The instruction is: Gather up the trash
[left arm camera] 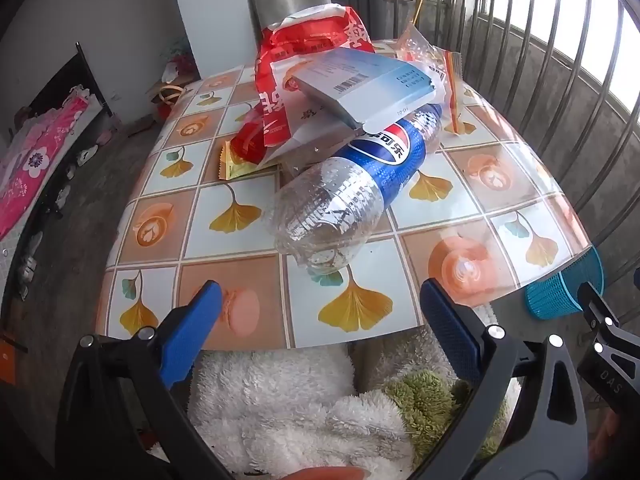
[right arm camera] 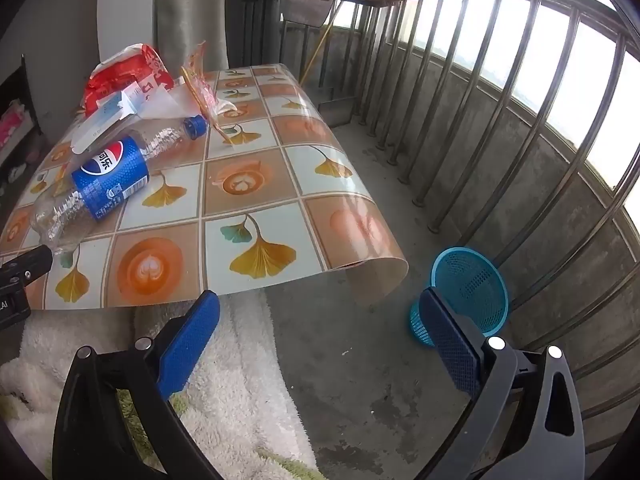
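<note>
While you hold both tools tilted down over the near edge of the table (left arm camera: 168, 248), your left gripper (left arm camera: 320, 320) has its blue pads spread wide with nothing between them, and your right gripper (right arm camera: 320, 332) stands just as wide and just as empty. Right under both of them, closest to you, lies a white fleecy cloth (left arm camera: 288, 400) with a green patch on it. Just ahead of your left gripper, past the table's edge with its leaf-and-cup patterned cover, the empty plastic bottle (left arm camera: 352, 188) lies on its side, its base towards the pads and its blue cap (right arm camera: 195, 125) pointing away; it is apart from both pads. Beyond it, a white and pale-blue box (left arm camera: 372, 88) rests across the bottle's far half. Further on and a little to the left of that gripper's line sits a red and white bag (left arm camera: 304, 40), with a gold wrapper (left arm camera: 234, 164) flat on the table at its near left side. Ahead and to the right, beyond the box, a clear wrapper with orange edges (left arm camera: 436, 64) stands crumpled. Down on the concrete floor, just behind your right gripper's right pad, a teal mesh basket (right arm camera: 472, 284) stands tilted near the metal railing (right arm camera: 500, 100), well apart from the trash on the table.
</note>
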Available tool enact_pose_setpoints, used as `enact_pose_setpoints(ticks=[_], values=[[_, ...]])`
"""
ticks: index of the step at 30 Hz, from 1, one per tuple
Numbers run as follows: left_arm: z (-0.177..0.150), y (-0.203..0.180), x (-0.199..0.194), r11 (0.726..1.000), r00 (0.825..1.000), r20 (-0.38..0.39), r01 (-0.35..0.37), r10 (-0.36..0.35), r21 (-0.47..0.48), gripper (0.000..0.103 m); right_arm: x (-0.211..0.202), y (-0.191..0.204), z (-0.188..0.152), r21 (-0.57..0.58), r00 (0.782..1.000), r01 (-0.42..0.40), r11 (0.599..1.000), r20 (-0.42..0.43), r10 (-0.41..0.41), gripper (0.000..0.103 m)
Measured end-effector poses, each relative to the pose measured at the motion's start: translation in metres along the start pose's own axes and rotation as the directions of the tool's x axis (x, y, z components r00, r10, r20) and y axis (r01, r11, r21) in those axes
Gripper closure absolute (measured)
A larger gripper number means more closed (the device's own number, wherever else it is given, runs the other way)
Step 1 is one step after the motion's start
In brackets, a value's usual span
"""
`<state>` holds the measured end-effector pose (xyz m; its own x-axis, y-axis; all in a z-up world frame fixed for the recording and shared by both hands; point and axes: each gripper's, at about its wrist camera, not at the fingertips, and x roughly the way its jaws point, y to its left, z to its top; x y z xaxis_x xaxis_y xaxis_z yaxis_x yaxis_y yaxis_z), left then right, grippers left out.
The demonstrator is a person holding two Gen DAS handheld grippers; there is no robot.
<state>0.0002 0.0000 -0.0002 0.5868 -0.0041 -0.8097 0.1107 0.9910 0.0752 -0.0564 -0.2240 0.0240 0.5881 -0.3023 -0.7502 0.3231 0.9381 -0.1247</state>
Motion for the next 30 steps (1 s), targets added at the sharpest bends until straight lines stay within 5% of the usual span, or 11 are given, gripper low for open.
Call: enact_pose_setpoints(ticks=[30], values=[[0.0,-0.0006,0.0004,1.0,1.0,0.005,-0.001,0.001,0.008,0.008,-0.0057,-0.0042,0.0042,0.016,1.0,-0.01,1.0,0.013,0.01,0.006]])
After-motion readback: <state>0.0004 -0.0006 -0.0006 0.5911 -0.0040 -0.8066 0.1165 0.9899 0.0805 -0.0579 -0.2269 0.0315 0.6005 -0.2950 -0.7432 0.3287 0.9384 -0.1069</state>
